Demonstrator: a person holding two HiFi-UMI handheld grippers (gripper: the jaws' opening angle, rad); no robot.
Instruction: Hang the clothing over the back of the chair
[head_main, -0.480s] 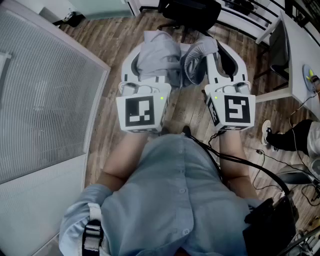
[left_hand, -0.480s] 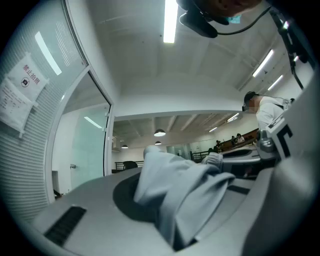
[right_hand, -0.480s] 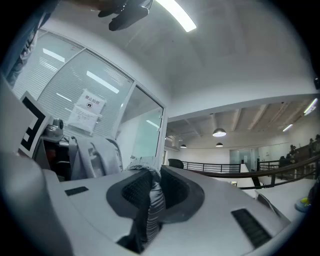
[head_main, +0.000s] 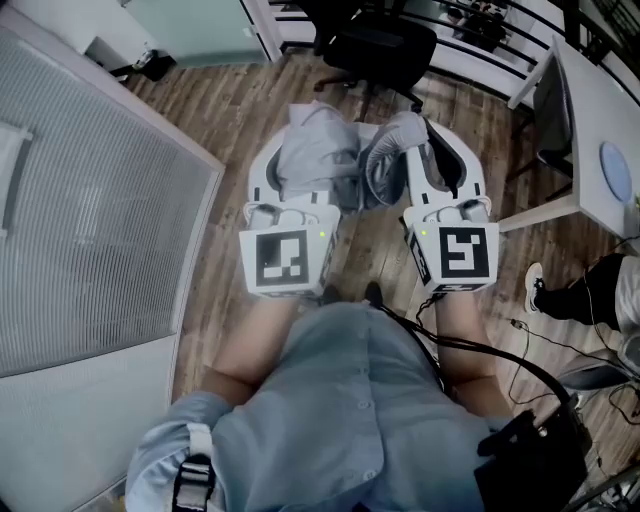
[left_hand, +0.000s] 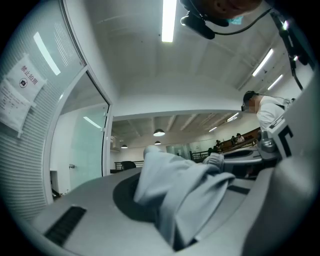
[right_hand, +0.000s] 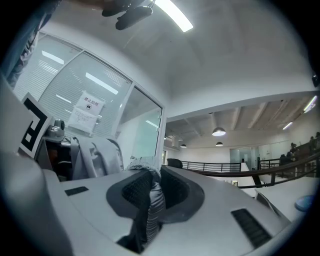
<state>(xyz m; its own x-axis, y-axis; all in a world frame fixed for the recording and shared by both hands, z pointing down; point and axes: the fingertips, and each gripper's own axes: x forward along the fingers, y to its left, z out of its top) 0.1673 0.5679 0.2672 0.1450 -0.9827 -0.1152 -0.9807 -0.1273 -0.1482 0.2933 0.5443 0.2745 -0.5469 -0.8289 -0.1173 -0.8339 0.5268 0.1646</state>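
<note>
step: carrying clothing (head_main: 318, 150) to chair (head_main: 375, 45)
left claw (left_hand: 170, 200): grasping clothing
right claw (right_hand: 149, 200): grasping clothing
next: drape over backrest

I'm in an office here. Black swivel chair (head_main: 378, 45) ahead, white desk (head_main: 590, 110) right. Ribbed glass partition (head_main: 90, 200) on my left.

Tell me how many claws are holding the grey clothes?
2. The left claw pinches one bunch of the pale grey fabric clothing. The right claw pinches another bunch beside it. No other claws show.
</note>
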